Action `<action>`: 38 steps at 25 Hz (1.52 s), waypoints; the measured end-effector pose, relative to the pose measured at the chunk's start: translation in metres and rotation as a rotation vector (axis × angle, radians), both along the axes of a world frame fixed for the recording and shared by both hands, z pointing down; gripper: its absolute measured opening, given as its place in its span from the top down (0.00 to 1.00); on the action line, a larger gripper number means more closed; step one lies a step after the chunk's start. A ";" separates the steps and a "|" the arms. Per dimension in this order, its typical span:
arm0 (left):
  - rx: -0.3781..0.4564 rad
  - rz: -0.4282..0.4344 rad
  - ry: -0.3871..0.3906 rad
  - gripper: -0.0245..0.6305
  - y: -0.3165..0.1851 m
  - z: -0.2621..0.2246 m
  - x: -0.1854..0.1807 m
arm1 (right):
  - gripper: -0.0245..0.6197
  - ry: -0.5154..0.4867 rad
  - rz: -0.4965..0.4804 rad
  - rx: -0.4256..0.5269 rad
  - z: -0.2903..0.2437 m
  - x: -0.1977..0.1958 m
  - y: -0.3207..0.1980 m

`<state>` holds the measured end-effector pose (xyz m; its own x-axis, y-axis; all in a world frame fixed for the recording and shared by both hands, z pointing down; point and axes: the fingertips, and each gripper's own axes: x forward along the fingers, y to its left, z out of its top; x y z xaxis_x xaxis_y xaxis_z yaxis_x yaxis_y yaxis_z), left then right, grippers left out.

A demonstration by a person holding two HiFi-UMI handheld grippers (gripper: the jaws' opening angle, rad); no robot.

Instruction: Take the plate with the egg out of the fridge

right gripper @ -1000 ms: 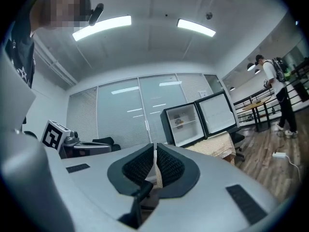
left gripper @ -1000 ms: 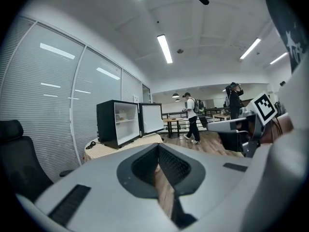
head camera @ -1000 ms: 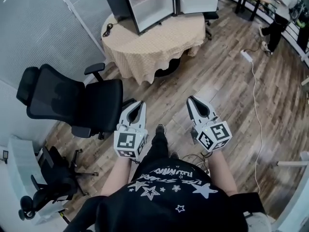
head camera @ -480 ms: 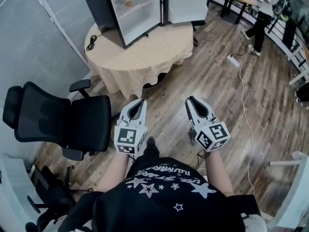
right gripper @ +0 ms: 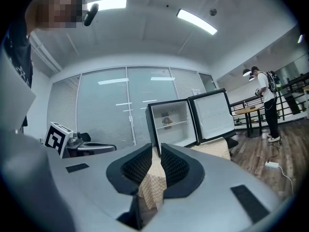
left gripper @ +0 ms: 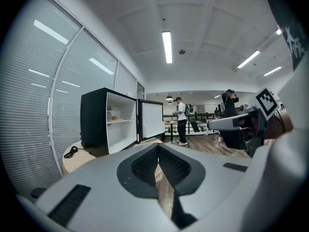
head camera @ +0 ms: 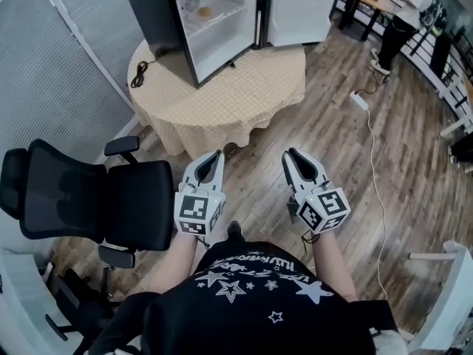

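Two grippers, both empty, level and side by side; left gripper (head camera: 215, 156) jaws pressed together; right gripper (head camera: 290, 156) jaws all but closed, nothing between; plate with the egg (head camera: 205, 11) on upper shelf of open fridge (head camera: 159, 21) on round table (head camera: 222, 95), well apart from both.

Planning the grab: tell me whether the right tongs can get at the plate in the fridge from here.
Probably not yet. The fridge door is open and nothing blocks the plate inside, but the right tongs hang shut over the floor, well short of the table. Step closer first.
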<state>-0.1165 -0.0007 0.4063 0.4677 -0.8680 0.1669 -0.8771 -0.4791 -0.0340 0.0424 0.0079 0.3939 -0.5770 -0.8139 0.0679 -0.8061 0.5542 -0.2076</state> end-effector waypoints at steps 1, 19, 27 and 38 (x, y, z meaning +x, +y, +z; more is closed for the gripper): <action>-0.003 0.001 0.004 0.95 -0.008 0.001 -0.005 | 0.90 0.007 0.001 -0.001 0.000 -0.005 -0.007; -0.014 0.051 0.024 0.96 -0.089 0.014 -0.039 | 0.81 0.022 0.037 -0.044 0.012 -0.040 -0.084; -0.046 -0.051 -0.006 0.96 -0.112 0.026 -0.051 | 0.80 -0.003 -0.039 -0.028 0.020 -0.045 -0.133; -0.066 -0.185 -0.042 0.95 -0.193 0.029 -0.023 | 0.91 -0.035 -0.236 -0.002 0.015 -0.022 -0.237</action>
